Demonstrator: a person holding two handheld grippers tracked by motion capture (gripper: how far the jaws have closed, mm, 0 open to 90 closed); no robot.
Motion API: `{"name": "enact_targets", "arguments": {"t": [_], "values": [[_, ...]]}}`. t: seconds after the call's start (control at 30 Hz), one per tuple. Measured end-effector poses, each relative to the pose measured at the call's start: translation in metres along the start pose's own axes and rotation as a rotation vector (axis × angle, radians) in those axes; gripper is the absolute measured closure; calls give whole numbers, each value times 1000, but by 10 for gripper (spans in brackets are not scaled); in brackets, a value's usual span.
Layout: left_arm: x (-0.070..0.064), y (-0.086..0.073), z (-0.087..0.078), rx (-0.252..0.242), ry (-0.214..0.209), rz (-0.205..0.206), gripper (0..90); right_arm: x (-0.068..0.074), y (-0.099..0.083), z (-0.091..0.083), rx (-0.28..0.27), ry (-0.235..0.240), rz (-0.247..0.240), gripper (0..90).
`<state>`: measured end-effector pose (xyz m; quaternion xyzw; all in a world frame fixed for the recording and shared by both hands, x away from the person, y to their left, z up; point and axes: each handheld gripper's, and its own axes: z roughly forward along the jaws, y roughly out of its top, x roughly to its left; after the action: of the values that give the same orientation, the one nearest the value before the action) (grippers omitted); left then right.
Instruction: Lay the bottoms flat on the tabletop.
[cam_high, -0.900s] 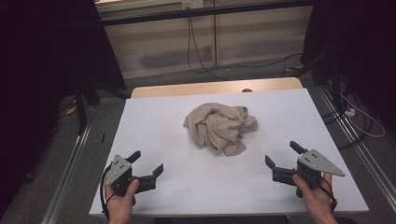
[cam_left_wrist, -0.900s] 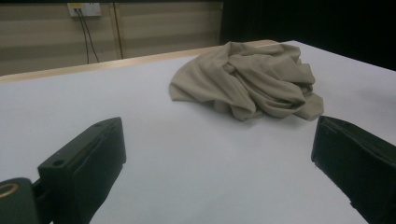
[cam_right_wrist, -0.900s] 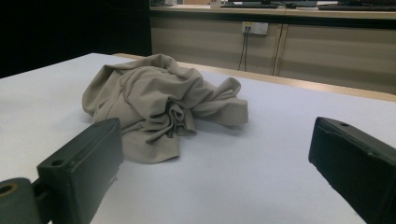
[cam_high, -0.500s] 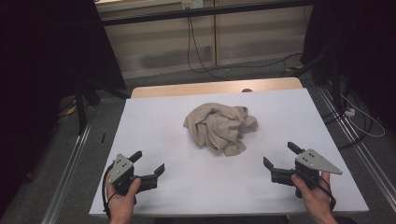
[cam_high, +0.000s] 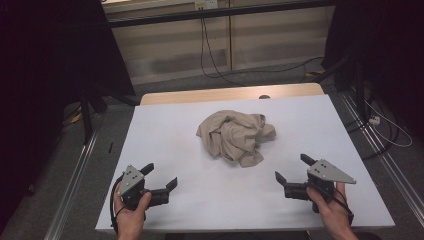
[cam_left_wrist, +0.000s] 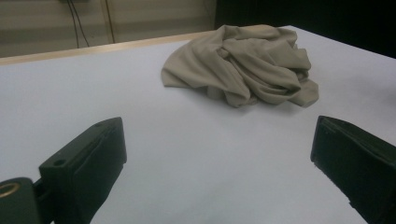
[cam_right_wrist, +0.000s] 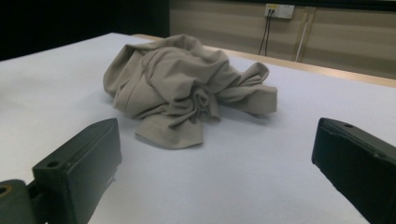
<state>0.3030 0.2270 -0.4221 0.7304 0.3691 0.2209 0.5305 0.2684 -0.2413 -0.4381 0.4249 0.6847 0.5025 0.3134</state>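
A crumpled beige cloth (cam_high: 235, 136) lies in a heap near the middle of the white table (cam_high: 180, 125). My left gripper (cam_high: 160, 176) rests low at the front left, jaws wide open and empty, pointing toward the cloth (cam_left_wrist: 243, 65). At the front right my right gripper (cam_high: 292, 169) is open too, nothing between its jaws, with the cloth (cam_right_wrist: 187, 88) a short way ahead of it. Neither gripper touches the cloth.
A wooden strip (cam_high: 230, 94) runs along the table's far edge. Cables (cam_high: 220, 70) trail on the floor beyond it, and metal rails (cam_high: 75, 190) run along both sides of the table. Wide bare table surface lies around the cloth.
Both hands have shifted only slightly; the right gripper has drifted a little toward the cloth. The cloth has not moved.
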Motion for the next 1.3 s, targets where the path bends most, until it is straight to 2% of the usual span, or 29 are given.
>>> {"name": "enact_targets", "arguments": {"t": [0.13,0.27,0.47,0.53,0.7,0.8,0.83,0.93,1.1,1.23,1.3], "values": [[-1,0,1,12,-14,13,44,3,0,1,9,10,-10,12],[-3,0,5,44,-34,26,55,4,0,5,32,32,-12,19],[-6,0,14,64,-53,45,59,7,4,16,30,61,-2,45],[-7,-1,17,79,-74,44,61,10,7,21,34,79,-11,45],[-8,-2,17,89,-75,51,61,17,14,31,45,115,-43,87],[-6,-2,19,98,-81,39,62,20,18,42,57,136,-48,114],[-6,-2,20,108,-81,41,66,22,20,51,71,152,-46,123],[-7,-2,23,107,-71,40,67,25,23,59,76,158,-56,137],[-11,-1,27,116,-91,53,67,30,36,79,72,160,-89,155],[-11,-1,29,105,-78,44,51,28,45,98,130,142,-119,187],[-10,0,30,101,-84,48,52,27,48,108,138,156,-101,213]]}}
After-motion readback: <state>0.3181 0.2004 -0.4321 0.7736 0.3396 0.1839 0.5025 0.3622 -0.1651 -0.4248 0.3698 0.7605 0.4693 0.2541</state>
